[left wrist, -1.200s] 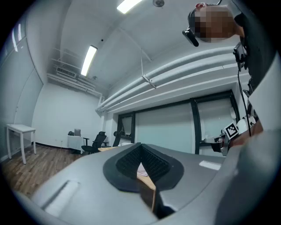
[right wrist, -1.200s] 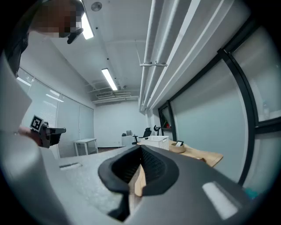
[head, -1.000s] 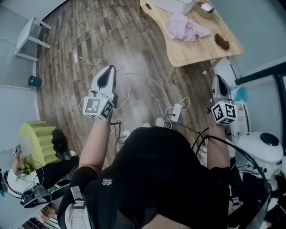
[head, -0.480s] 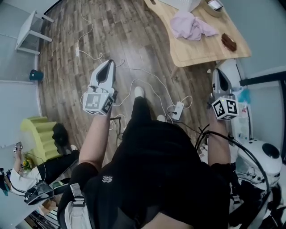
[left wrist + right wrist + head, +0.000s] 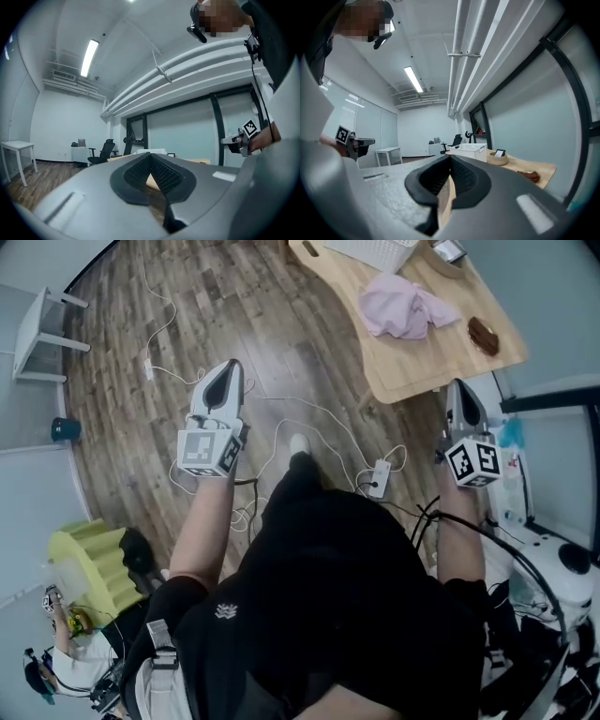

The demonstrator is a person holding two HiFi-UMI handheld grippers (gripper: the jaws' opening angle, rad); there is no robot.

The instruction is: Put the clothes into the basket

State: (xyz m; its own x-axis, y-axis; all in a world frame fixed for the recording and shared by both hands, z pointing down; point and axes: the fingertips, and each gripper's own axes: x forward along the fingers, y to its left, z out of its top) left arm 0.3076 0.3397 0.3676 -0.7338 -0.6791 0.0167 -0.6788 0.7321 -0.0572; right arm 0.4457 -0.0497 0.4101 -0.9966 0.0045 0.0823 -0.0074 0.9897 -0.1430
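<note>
With left gripper (image 5: 231, 368) and right gripper (image 5: 457, 386) both closed on nothing, the crumpled pink cloth (image 5: 405, 313) lay farther off on the pale wooden table (image 5: 422, 362), nearer the right one.

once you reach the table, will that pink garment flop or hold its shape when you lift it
Likely floppy: the pink garment lies crumpled in soft folds on the wooden table, so it should sag from wherever it is pinched. It looks thin, so probably light. A loose end may drag.
</note>
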